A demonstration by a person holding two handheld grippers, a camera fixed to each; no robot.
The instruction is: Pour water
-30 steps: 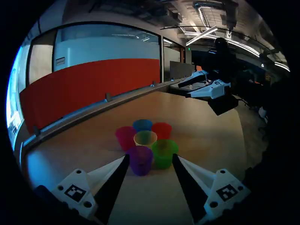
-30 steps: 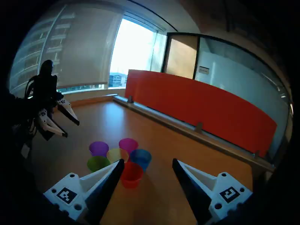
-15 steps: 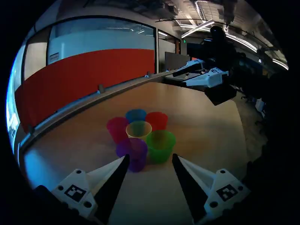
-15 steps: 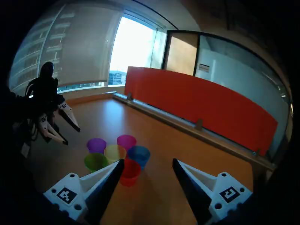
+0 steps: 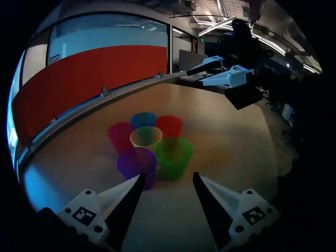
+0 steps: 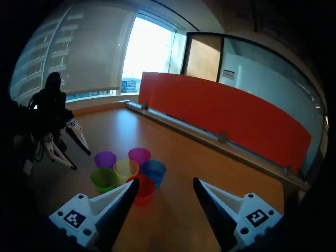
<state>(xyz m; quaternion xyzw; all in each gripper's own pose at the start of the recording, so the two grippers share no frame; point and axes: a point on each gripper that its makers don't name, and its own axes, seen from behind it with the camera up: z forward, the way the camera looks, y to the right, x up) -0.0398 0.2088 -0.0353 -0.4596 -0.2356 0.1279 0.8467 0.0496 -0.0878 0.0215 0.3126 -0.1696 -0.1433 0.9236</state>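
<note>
Standing close together on the wooden bench (image 5: 235, 138), six cups form a tight cluster with their mouths up. In the left gripper view the cluster sits at the centre of the frame. The purple cup (image 5: 136, 163) and green cup (image 5: 173, 156) are lowest, side by side. The yellow cup (image 5: 146, 137) is in the middle, and the pink cup (image 5: 119, 135), blue cup (image 5: 143, 120) and red cup (image 5: 169, 125) ring it above. Whether any of them holds water cannot be told.

The left claw (image 5: 168, 176) is released, with its fingers spread wide at the bottom of the frame and nothing between them. The purple and green cups stand just past its fingertips, not touching them. At the upper right of that frame the right claw (image 6: 166, 180) hangs above the far side of the bench, held by a person who shows only as a dark shape.

In the right gripper view the cluster lies at lower centre-left, seen from the opposite side, with the red cup lowest. That cup is partly hidden behind the tip of the frame-left finger. The right claw is also released, its fingers well apart and gripping nothing. The left claw appears at the left edge of this frame, near the purple cup and angled down towards the bench.

An orange partition (image 6: 235, 113) runs along the bench's far edge, and a bright window (image 6: 147, 59) stands at the upper centre.
</note>
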